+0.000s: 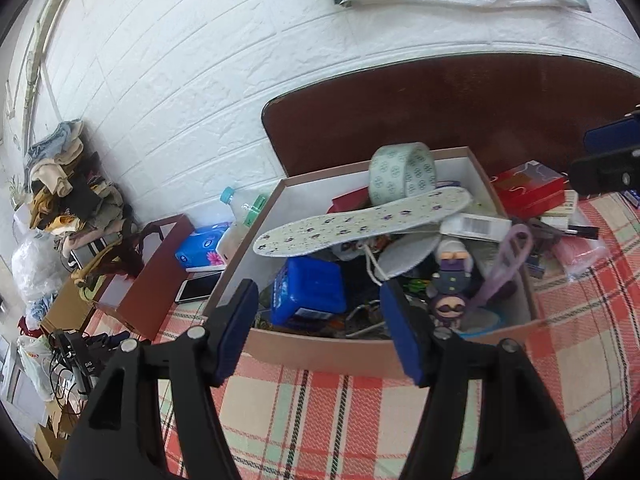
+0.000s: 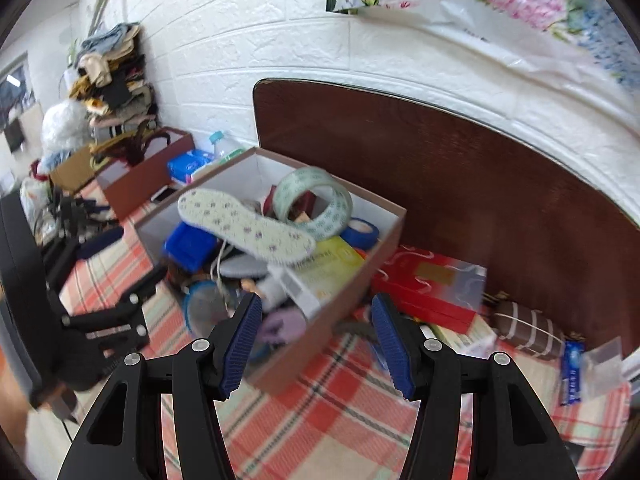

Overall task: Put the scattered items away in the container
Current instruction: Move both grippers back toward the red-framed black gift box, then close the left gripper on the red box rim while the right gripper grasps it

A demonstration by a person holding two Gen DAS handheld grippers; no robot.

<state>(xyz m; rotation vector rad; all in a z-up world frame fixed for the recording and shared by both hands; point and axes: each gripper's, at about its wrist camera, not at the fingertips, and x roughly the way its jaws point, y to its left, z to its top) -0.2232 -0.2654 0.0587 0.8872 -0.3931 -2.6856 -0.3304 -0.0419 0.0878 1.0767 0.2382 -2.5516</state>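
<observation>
A brown cardboard box (image 1: 320, 354) with a white inside stands on the plaid cloth, heaped with items: a patterned insole (image 1: 360, 220), a roll of patterned tape (image 1: 402, 172), a blue plastic tub (image 1: 308, 290) and a small purple figure (image 1: 450, 280). The box (image 2: 344, 304) also shows in the right wrist view, with the insole (image 2: 244, 226) and tape roll (image 2: 316, 204) on top. My left gripper (image 1: 320, 334) is open and empty over the box's near wall. My right gripper (image 2: 316, 344) is open and empty over the box's near corner. A red box (image 2: 432, 292), a brown striped roll (image 2: 528, 330) and a blue tube (image 2: 572, 372) lie on the cloth right of the box.
A dark wooden board (image 2: 460, 168) stands behind the box against the white brick wall. A second brown box (image 1: 156, 276), a blue tissue pack (image 1: 202, 244), a bottle (image 1: 240, 216) and a phone (image 1: 198, 288) lie to the left. Piled clothes (image 1: 68, 184) stand further left.
</observation>
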